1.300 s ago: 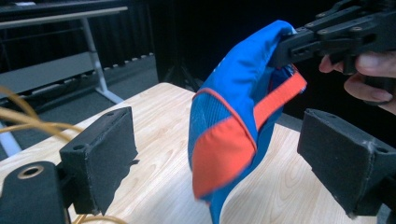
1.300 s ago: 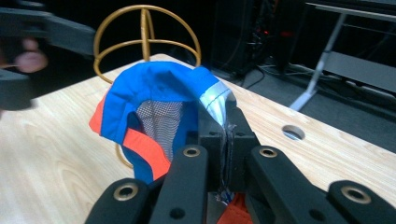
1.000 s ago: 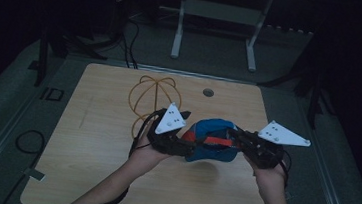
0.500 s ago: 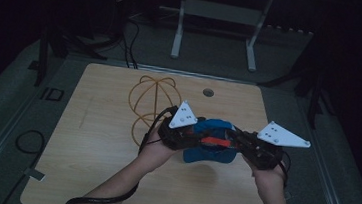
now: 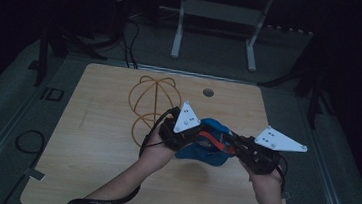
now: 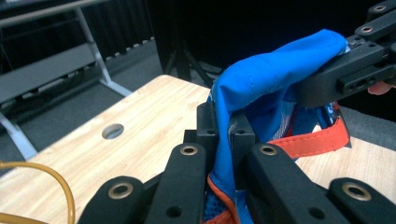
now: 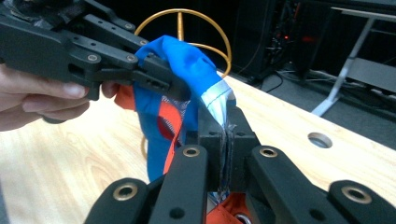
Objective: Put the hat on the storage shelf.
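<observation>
A blue fabric cap (image 5: 208,147) with orange trim hangs between my two grippers above the front of the wooden table (image 5: 100,139). My left gripper (image 5: 199,137) has just been closing and is now shut on the cap's blue edge (image 6: 243,102); in the left gripper view the cloth is pinched between its pads (image 6: 225,135). My right gripper (image 5: 231,147) is shut on the opposite edge, where white-blue cloth sits between its jaws (image 7: 225,135). The orange strap (image 6: 317,140) dangles below. Each gripper view shows the other gripper clamped on the cap.
A gold wire frame (image 5: 153,102) stands on the table just behind my left hand. A round hole (image 5: 208,92) is in the tabletop near the far edge. A metal stand (image 5: 217,15) and cables lie on the floor beyond.
My left gripper has shifted right toward the cap and its jaws have closed onto the blue fabric. The right gripper has kept still, holding its edge.
</observation>
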